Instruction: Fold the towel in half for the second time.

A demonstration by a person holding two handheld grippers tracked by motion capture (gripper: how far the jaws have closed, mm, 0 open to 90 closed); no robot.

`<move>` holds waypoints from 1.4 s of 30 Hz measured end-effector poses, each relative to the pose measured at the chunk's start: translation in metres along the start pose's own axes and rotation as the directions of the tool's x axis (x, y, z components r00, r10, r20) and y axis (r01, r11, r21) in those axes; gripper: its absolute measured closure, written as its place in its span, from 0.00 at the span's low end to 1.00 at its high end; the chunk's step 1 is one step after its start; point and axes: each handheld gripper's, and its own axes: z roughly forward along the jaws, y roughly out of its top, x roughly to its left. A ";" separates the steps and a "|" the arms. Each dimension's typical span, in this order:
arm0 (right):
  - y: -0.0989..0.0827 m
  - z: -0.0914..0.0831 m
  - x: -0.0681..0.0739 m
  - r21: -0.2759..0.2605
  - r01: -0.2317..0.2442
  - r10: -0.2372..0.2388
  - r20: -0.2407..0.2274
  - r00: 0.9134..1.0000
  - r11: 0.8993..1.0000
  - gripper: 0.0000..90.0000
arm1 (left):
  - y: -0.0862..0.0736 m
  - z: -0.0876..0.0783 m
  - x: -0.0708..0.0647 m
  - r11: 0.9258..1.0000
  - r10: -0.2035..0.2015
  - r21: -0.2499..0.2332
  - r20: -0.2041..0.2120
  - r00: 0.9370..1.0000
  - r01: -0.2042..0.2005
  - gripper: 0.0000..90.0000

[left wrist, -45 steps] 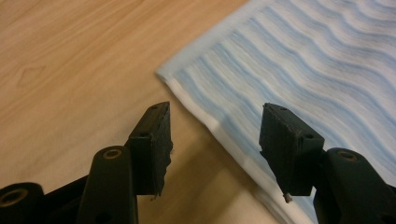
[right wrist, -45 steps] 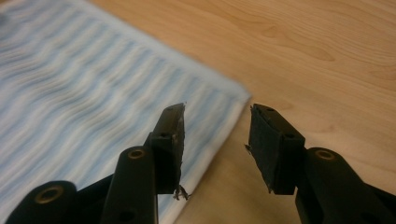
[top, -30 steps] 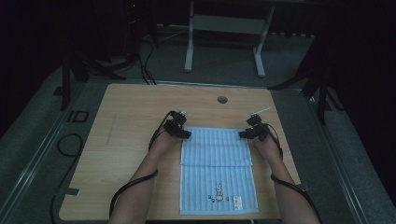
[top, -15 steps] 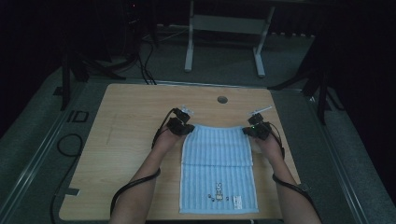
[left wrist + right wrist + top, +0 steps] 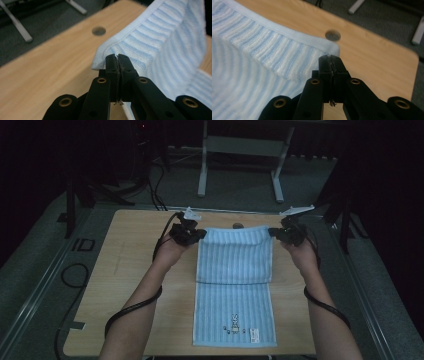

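High view, going left to right: the left gripper [image 5: 192, 236] is clamped on the far left corner of the towel [image 5: 234, 285], and the right gripper [image 5: 281, 233] is clamped on the far right corner, both having just closed with cloth between the jaws. The towel is pale blue with fine ribbed stripes and a plain hem; a small rabbit picture and a white label sit near its 6 o'clock edge. Its far half hangs lifted between the grippers, its near half lies flat on the wooden table [image 5: 125, 270]. At the towel's 12 o'clock, a round hole [image 5: 238, 225] marks the tabletop.
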 end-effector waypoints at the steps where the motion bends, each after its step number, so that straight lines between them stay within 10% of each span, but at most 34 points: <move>1: 0.006 -0.008 0.000 -0.022 0.004 -0.004 0.002 1.000 1.000 0.98 | 0.002 -0.004 0.000 1.000 0.004 -0.006 0.004 1.000 -0.004 0.97; 9: -0.005 -0.040 0.009 -0.121 -0.001 -0.004 -0.041 0.999 0.993 0.98 | -0.005 -0.030 -0.009 0.997 0.007 -0.073 0.050 0.999 -0.003 0.97; 16: -0.062 -0.061 0.039 -0.137 0.060 -0.072 -0.090 0.993 0.989 0.98 | -0.047 -0.044 -0.042 0.997 0.062 -0.047 0.114 0.992 -0.057 0.97; 27: -0.161 -0.048 0.075 -0.039 0.045 -0.052 -0.194 0.980 0.998 0.98 | -0.130 -0.029 -0.081 0.995 0.051 0.071 0.204 0.978 -0.067 0.97; 42: -0.211 -0.019 0.086 0.092 -0.001 0.025 -0.264 0.964 0.996 0.98 | -0.188 0.000 -0.091 0.978 -0.083 0.207 0.258 0.962 0.029 0.97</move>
